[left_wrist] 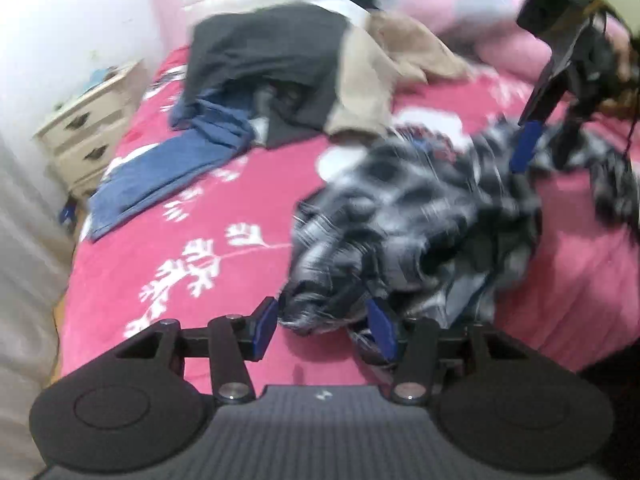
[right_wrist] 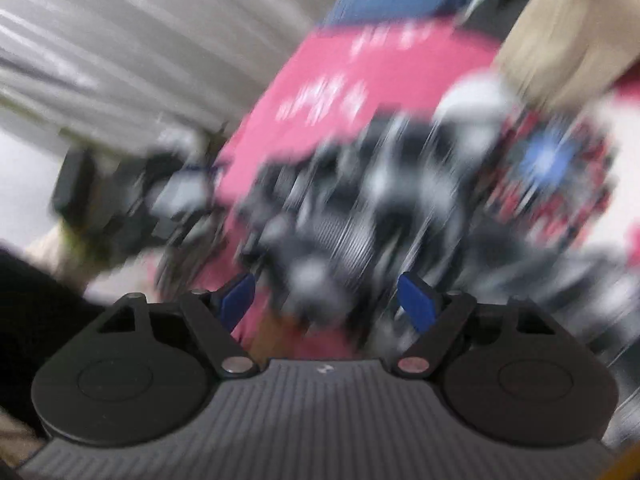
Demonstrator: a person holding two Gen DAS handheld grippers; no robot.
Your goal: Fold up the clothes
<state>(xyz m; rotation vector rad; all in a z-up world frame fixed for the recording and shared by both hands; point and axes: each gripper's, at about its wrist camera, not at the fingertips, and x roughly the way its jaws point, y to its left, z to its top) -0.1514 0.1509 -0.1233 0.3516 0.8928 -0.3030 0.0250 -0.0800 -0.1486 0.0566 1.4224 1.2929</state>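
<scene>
I held both grippers, left (left_wrist: 326,324) and right (right_wrist: 326,300), jaws apart, low over the checked shirt (left_wrist: 420,216) on the bed (left_wrist: 200,240), to grab its edge.

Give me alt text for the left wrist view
The left hand-held gripper hangs open around the edge of a crumpled black-and-white plaid garment on a pink floral bedspread. The right hand-held gripper reaches in at upper right; more clothes are piled behind.
</scene>
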